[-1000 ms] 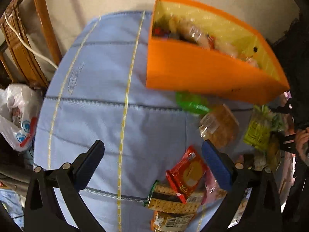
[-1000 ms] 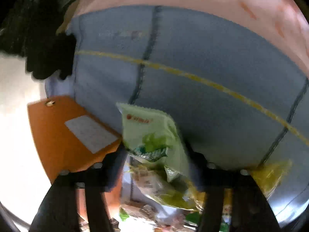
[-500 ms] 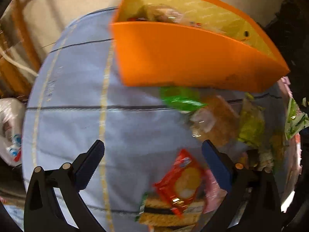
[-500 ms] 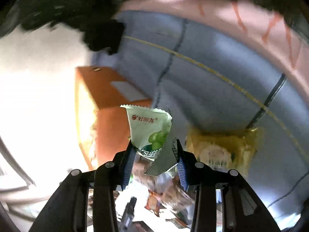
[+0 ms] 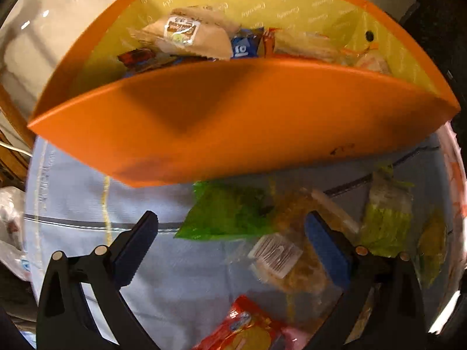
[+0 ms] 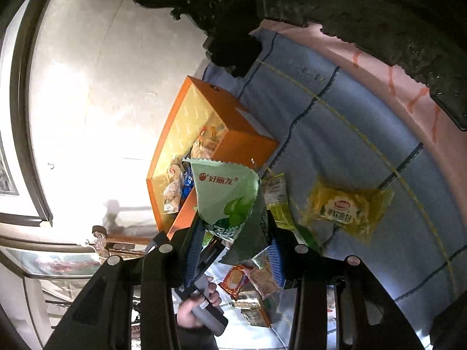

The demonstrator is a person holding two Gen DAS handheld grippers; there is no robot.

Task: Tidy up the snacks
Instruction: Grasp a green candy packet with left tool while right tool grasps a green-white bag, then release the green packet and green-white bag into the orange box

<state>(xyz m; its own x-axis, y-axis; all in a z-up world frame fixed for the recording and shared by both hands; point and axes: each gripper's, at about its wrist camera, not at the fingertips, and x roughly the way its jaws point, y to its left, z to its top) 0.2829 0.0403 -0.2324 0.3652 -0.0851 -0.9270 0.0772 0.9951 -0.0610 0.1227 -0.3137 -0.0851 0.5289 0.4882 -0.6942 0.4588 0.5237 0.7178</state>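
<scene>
An orange box (image 5: 233,122) with a yellow lining holds several snack packets. In front of it a bright green packet (image 5: 227,213) and a clear packet of brown snacks (image 5: 280,256) lie on the blue cloth. My left gripper (image 5: 233,248) hovers over them with its jaws closing. Both packets show between the fingers, and the pads touch neither. My right gripper (image 6: 233,250) is shut on a pale green snack packet (image 6: 224,195), held high in the air near the orange box (image 6: 248,145).
A yellow bread packet (image 6: 344,207) and more snacks lie on the blue cloth (image 6: 364,134). A red packet (image 5: 248,332) sits near my left fingers. A white plastic bag (image 5: 11,233) hangs at the left. Dark carved wood (image 6: 364,8) borders the far side.
The left gripper moved closer to the orange box and over the green packet, its jaws narrowing. The right gripper rose and rolled with the pale green packet, now looking down into the box.
</scene>
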